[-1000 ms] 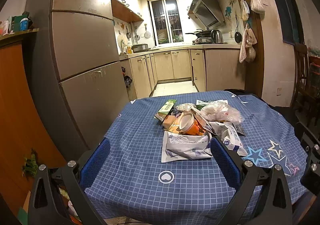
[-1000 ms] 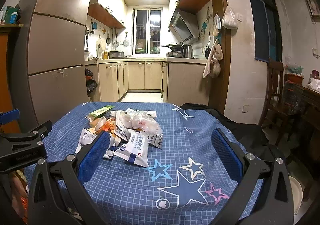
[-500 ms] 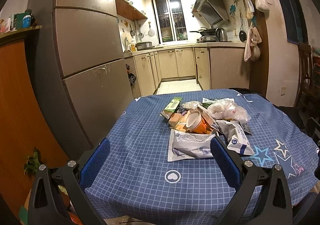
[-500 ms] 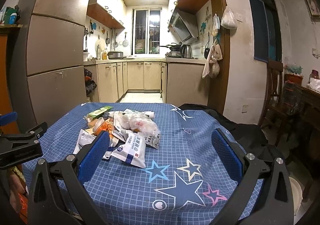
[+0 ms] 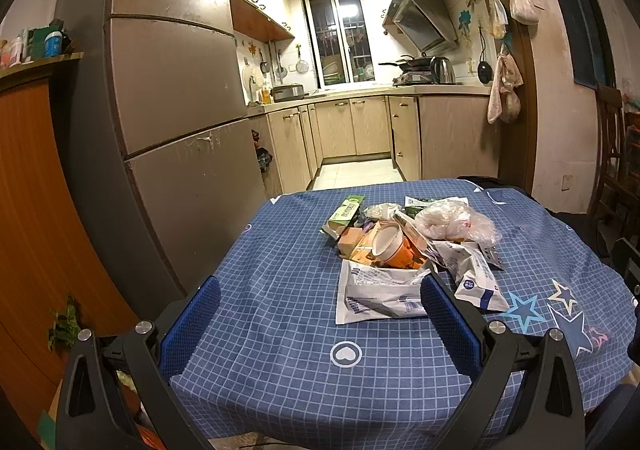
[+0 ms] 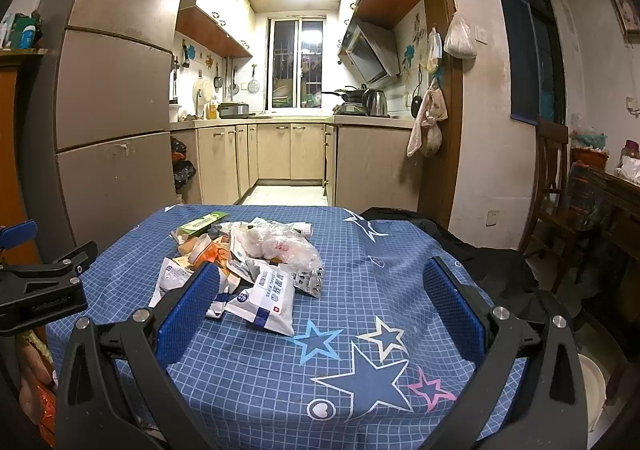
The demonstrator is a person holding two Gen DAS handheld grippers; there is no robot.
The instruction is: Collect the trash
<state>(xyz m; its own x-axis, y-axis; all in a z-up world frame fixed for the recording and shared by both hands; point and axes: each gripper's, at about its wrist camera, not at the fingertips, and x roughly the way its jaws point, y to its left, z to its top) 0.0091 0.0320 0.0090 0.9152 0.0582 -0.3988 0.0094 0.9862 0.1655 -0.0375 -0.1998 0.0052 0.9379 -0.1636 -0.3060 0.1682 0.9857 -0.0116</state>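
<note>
A heap of trash lies on the blue checked tablecloth [image 5: 280, 290]: an orange paper cup [image 5: 390, 244] on its side, a flat white wrapper [image 5: 378, 294], a blue-and-white pouch [image 5: 478, 276] [image 6: 268, 296], a crumpled clear plastic bag [image 5: 454, 220] [image 6: 280, 244], a green carton [image 5: 346, 210] [image 6: 202, 222] and a blister pack [image 6: 310, 282]. My left gripper [image 5: 320, 324] is open, short of the pile at the table's near edge. My right gripper [image 6: 318, 310] is open over the star-printed part of the cloth, right of the pile. Both hold nothing.
A tall grey fridge [image 5: 168, 110] stands left of the table. A dark garment [image 6: 460, 246] hangs over the table's far right edge. A wooden chair [image 6: 552, 178] and a cluttered side table [image 6: 608, 186] stand at the right. The left gripper's body [image 6: 44, 286] shows at the right view's left edge.
Both grippers have drawn slightly back and to the left, so the pile sits a little further right and further off. Nothing was taken hold of.
</note>
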